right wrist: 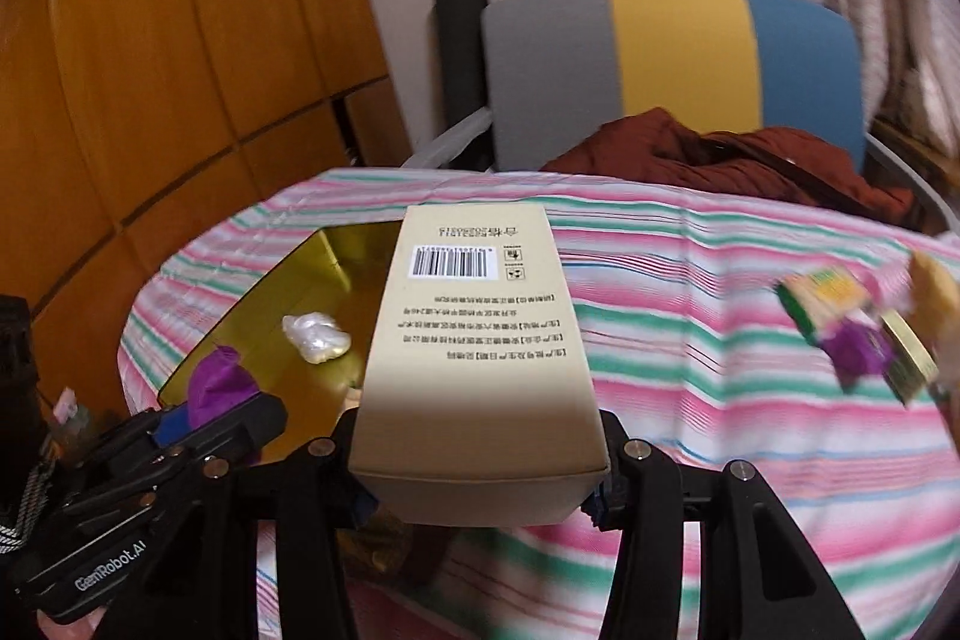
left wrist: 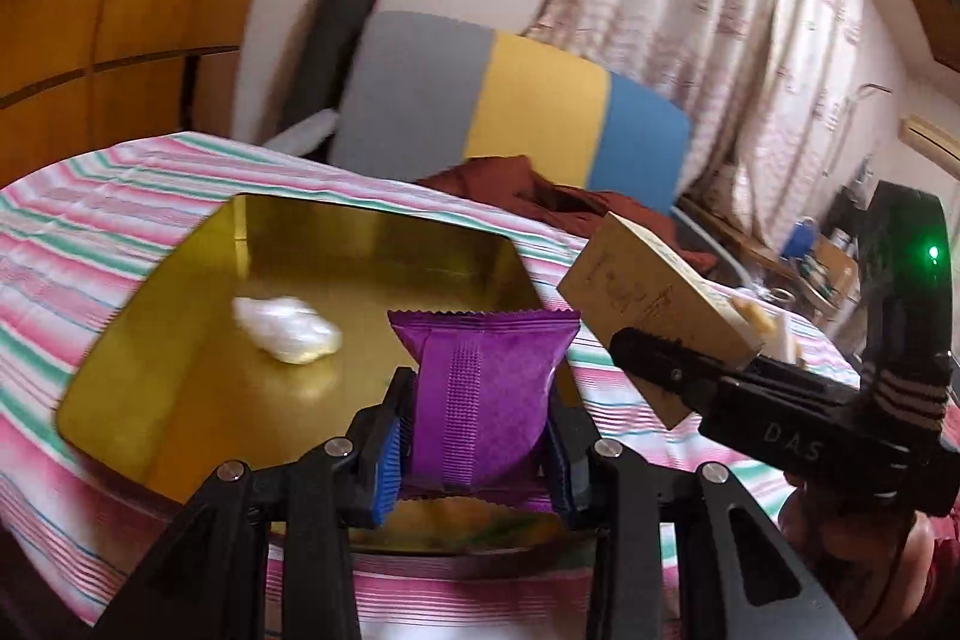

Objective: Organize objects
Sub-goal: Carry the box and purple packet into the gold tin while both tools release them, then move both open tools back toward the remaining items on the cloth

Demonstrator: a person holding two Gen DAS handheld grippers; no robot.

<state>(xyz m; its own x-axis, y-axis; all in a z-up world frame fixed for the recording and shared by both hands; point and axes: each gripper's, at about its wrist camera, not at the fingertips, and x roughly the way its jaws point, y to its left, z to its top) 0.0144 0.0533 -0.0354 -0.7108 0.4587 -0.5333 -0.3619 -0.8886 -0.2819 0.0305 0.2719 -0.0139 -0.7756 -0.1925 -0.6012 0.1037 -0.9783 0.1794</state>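
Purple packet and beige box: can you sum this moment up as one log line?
left hand-held gripper: shut on purple packet | right hand-held gripper: shut on beige box | gold tray: holds white wrapped piece

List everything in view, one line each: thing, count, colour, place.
Tray: one, gold, on the striped cloth.
White wrapped piece: one, white, lying in the tray.
Snack packet: one, purple, in the left gripper over the tray's near edge.
Carton: one, beige with a barcode, in the right gripper.
Loose items: a blurred cluster, green, purple and gold, on the cloth's right side.
Tablecloth: one, pink, green and white stripes, covering the table.
Chair: one, grey, yellow and blue back, behind the table.
Garment: one, rust red, on the chair.
Left gripper: shut on the packet.
Right gripper: shut on the carton.
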